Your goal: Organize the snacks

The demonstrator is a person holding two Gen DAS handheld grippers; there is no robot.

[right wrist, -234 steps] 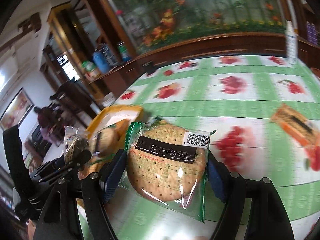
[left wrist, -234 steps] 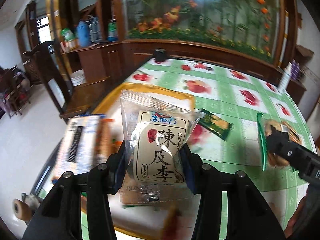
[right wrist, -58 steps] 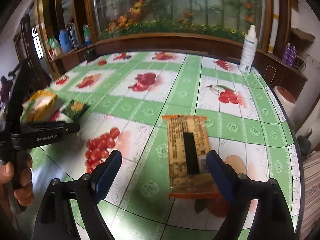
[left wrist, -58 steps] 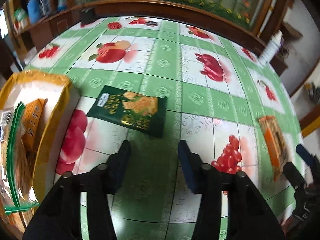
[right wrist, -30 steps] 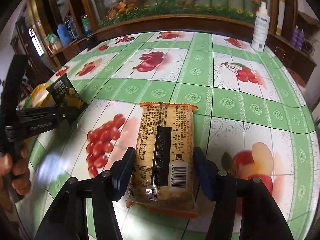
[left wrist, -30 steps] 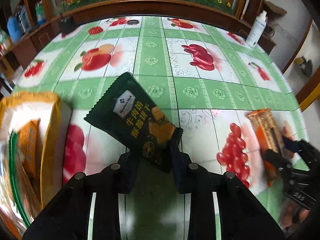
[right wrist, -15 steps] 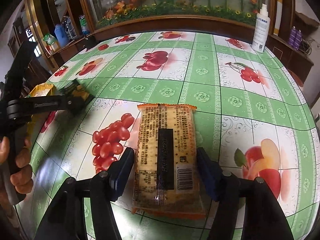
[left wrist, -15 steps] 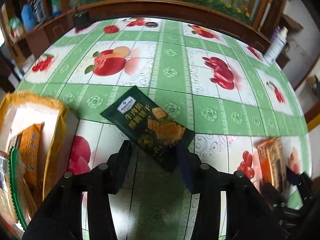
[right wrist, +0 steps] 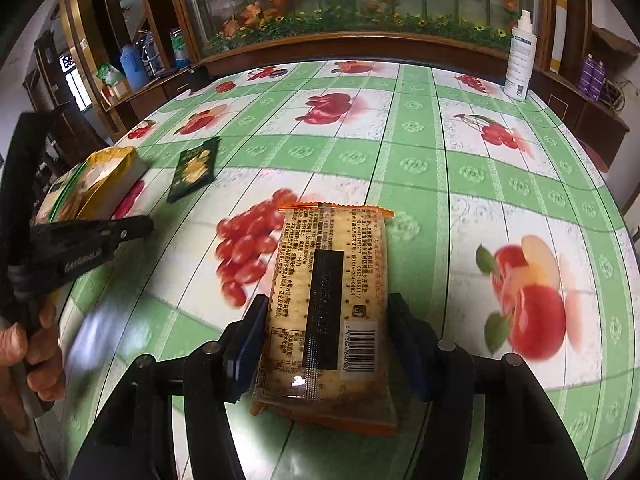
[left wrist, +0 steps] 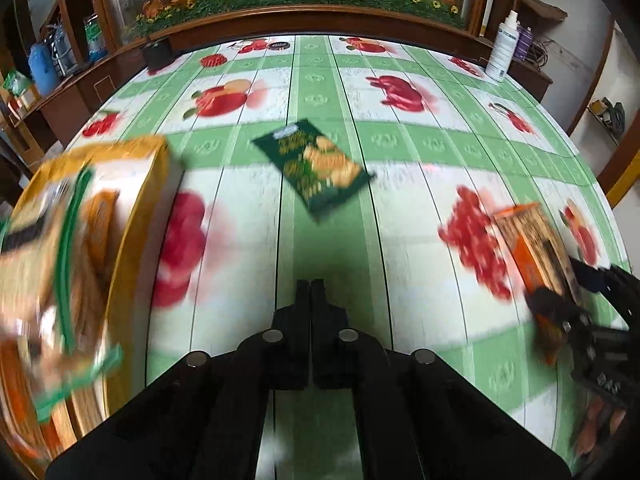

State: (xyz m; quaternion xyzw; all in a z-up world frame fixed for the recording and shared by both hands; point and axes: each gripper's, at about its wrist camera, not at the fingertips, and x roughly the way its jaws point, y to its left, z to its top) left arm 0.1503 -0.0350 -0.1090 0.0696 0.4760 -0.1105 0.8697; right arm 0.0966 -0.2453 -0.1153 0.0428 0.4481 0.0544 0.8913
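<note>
On the counter (right wrist: 420,152), covered with a green-and-white fruit-print cloth, the snacks lie in three places.

Right tongs (right wrist: 326,340): clenched on the orange-edged cracker pack (right wrist: 328,304). The blue-padded fingers (right wrist: 244,344) press against both long sides of the pack near its barcode end. The pack points away from the camera, label side up, with a black strip along its middle. Whether the pack is lifted or rests on the cloth cannot be told. In the left wrist view the same cracker pack (left wrist: 534,240) appears at the right edge of the counter, with the right tongs (left wrist: 560,292) around its near end.

Left tongs (left wrist: 311,292): clenched on nothing, fingertips pressed together above a green stripe of the cloth. In the right wrist view the left tongs (right wrist: 136,228) sit at the left, held by the person's hand (right wrist: 36,356).

Dark green biscuit packet (left wrist: 316,168): flat on the cloth, well ahead of the left tongs and apart from them, turned diagonally. It lies just beside the yellow tray (left wrist: 156,160).

Yellow tray: at the counter's left edge. It contains several wrapped snacks, including a green-trimmed cracker bag (left wrist: 60,232); this area is motion-blurred.

White spray bottle (right wrist: 520,44): upright at the far right edge of the counter.
</note>
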